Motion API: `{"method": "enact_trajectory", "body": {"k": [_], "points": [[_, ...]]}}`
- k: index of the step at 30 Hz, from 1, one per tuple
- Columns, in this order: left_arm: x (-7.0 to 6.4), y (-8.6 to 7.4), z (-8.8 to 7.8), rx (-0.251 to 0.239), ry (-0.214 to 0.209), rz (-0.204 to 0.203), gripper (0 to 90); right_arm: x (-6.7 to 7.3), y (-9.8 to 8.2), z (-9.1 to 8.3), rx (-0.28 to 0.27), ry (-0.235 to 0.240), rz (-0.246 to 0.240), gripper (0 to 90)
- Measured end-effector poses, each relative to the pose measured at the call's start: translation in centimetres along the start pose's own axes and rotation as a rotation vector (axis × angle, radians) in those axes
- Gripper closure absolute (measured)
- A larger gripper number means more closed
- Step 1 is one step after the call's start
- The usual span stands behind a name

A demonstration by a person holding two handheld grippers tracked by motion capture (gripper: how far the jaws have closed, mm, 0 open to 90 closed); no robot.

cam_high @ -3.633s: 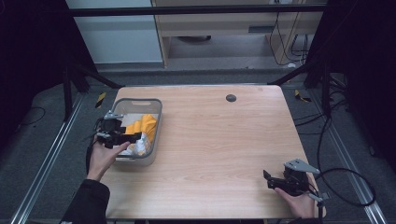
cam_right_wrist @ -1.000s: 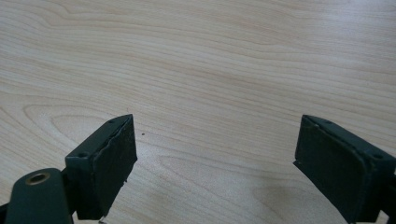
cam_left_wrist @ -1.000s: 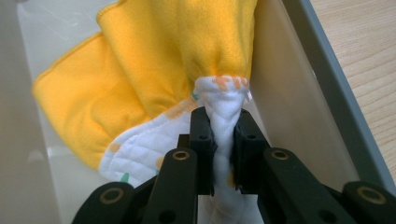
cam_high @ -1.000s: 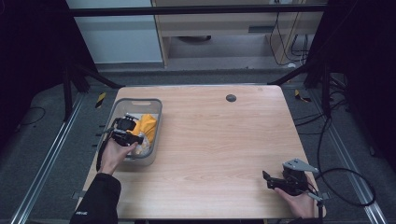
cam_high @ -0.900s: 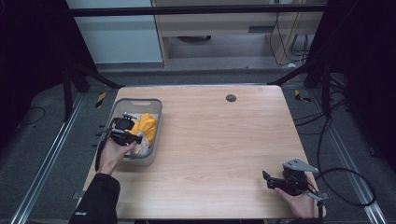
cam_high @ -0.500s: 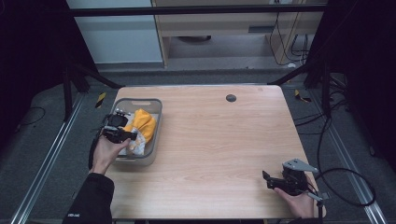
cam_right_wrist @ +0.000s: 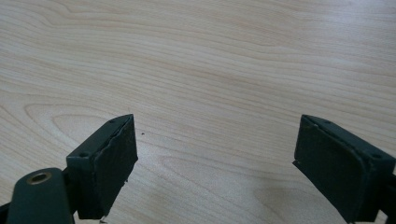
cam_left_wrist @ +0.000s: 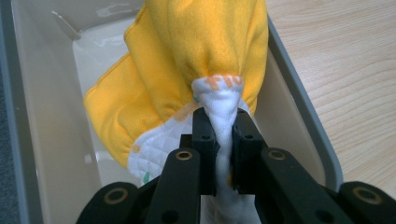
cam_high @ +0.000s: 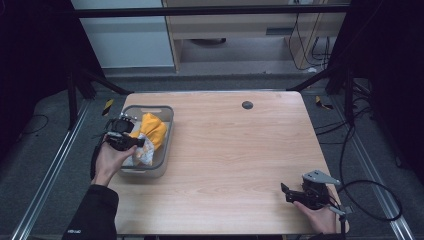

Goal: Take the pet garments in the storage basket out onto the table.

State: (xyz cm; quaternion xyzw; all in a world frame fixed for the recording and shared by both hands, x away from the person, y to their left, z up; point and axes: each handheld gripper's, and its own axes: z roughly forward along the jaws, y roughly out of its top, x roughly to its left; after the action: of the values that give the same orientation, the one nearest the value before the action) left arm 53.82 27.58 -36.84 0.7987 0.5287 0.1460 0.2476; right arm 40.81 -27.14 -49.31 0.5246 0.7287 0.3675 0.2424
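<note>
A yellow cloth with a white quilted underside (cam_left_wrist: 187, 70) hangs out of the grey plastic bin (cam_high: 166, 120) at the table's left. My left gripper (cam_left_wrist: 220, 122) is shut on a bunched white fold of that cloth, just above the bin; in the high view the left gripper (cam_high: 125, 140) sits over the bin's left wall beside the cloth (cam_high: 150, 131). My right gripper (cam_high: 292, 194) rests near the table's front right edge, its jaws wide apart over bare wood (cam_right_wrist: 215, 135) with nothing between them.
The bin's pale floor (cam_left_wrist: 56, 116) shows beneath the cloth. A small dark round hole (cam_high: 247, 105) lies near the table's far edge. The wooden tabletop (cam_high: 235, 155) stretches between the bin and the right gripper. Black frame posts and cables stand around the table.
My left gripper has risen a little with the cloth pinched in it, pulling the yellow fabric up out of the bin. The right gripper has stayed where it was.
</note>
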Motion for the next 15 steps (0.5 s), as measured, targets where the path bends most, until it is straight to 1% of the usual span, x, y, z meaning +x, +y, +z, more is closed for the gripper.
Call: {"method": "enact_trajectory", "body": {"k": [6,15], "points": [[-0.1,0.4,-1.1,-0.011,0.004,0.024,82.3,0.0,0.0,0.0,-0.003,0.0,-0.006,13.0],[-0.2,0.7,-2.7,-0.046,0.003,0.032,82.3,0.0,0.0,0.0,-0.005,-0.001,-0.006,13.1]]}}
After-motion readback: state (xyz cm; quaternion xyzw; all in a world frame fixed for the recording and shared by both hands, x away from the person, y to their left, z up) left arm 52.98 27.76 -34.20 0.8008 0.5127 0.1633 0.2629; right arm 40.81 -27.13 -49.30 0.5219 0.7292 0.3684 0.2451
